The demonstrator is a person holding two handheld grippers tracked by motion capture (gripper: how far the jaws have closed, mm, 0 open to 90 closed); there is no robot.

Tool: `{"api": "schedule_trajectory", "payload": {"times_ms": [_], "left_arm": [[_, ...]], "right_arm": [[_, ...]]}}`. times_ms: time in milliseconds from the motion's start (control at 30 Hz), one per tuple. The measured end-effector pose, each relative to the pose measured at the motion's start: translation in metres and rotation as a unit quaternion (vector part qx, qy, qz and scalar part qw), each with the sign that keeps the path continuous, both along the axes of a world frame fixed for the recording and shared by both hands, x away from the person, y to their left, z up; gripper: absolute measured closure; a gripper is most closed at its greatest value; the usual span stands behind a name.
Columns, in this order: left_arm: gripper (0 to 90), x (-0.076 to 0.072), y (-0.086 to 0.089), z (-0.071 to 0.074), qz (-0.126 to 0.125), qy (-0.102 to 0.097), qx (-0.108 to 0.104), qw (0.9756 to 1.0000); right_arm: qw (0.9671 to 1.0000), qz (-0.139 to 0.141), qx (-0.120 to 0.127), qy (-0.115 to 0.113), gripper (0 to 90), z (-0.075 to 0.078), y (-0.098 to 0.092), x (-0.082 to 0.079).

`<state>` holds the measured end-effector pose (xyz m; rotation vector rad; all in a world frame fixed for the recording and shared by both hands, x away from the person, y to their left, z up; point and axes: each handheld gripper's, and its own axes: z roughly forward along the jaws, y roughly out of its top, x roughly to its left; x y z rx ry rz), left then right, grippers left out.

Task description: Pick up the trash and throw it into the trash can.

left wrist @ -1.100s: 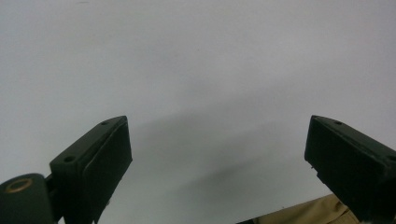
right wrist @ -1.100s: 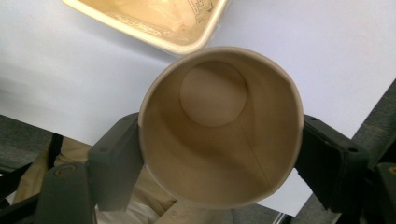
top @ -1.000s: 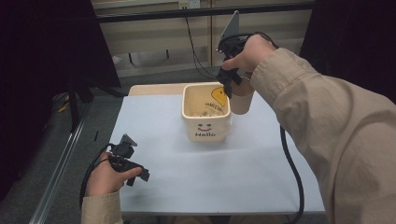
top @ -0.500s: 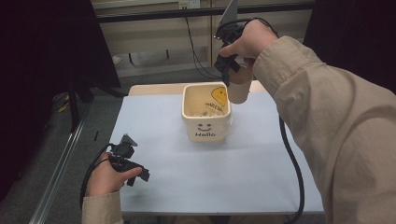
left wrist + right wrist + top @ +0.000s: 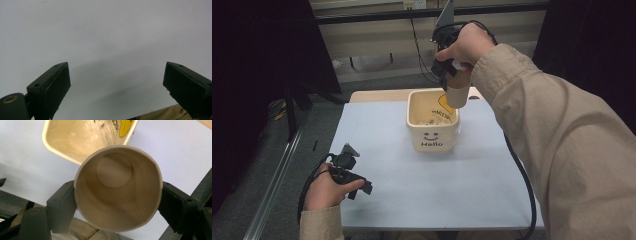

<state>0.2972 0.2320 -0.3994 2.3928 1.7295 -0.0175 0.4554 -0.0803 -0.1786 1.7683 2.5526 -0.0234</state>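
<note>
One table [image 5: 412, 200] with a pale blue-white top sits in a dim room, a strip of bare wood showing along its far edge. Dark drapes hang at 9 and 3 o'clock; at 12 o'clock a light panelled wall [image 5: 377, 40] carries a dark horizontal rail and dangling cables, and grey floor with a metal rail runs along the left side. Near the table's centre, slightly toward 12, stands a cream square container [image 5: 433, 121] marked "Hello" with a smiley; its inside looks empty apart from printed marks. Right gripper [image 5: 451, 80], raised over the container's far right corner, has its jaws clamped on a brown paper cup [image 5: 117, 187], whose open mouth faces the gripper camera; cup interior empty. Left gripper [image 5: 354, 177] rests at 7 o'clock on the table, jaws spread wide with bare tabletop between them. Black cable [image 5: 524, 190] trails along the right side.
</note>
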Motion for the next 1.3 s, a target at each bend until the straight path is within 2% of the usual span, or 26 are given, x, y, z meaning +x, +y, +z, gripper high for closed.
{"api": "schedule_trajectory", "payload": {"times_ms": [100, 133, 300, 433, 467, 933, 1000, 1300], "left_arm": [[7.2, 0.000, 0.000, 0.000, -0.002, -0.001, 0.003, 1.0000], [7.2, 0.001, 0.000, 0.000, -0.009, 0.005, 0.005, 0.9999], [7.2, 0.000, -0.001, -0.001, -0.004, 0.001, 0.005, 1.0000], [7.2, 0.001, -0.001, 0.000, -0.006, 0.006, 0.003, 1.0000], [7.2, 0.000, -0.001, -0.001, -0.006, 0.000, 0.003, 1.0000], [7.2, 0.000, -0.002, 0.001, -0.008, 0.000, 0.004, 1.0000], [7.2, 0.000, -0.001, 0.001, -0.014, -0.005, 0.009, 0.9999], [7.2, 0.000, -0.002, 0.001, -0.009, -0.001, 0.003, 1.0000]], "right_arm": [[0.9999, 0.006, 0.001, -0.009, 21.4, -0.004, 0.007, 0.005], [1.0000, 0.004, 0.003, -0.005, 21.4, -0.006, 0.010, 0.006], [0.9999, 0.009, -0.001, -0.008, 21.2, -0.014, 0.016, 0.011], [0.9998, 0.014, 0.002, -0.012, 21.1, -0.021, 0.020, 0.014], [0.9998, 0.014, 0.002, -0.012, 21.1, -0.021, 0.020, 0.014], [0.9996, 0.029, 0.004, 0.000, 20.5, -0.060, 0.029, 0.018], [0.9997, 0.026, 0.006, 0.002, 20.5, -0.061, 0.029, 0.018], [0.9996, 0.028, 0.008, 0.000, 19.7, -0.064, 0.031, 0.019]]}}
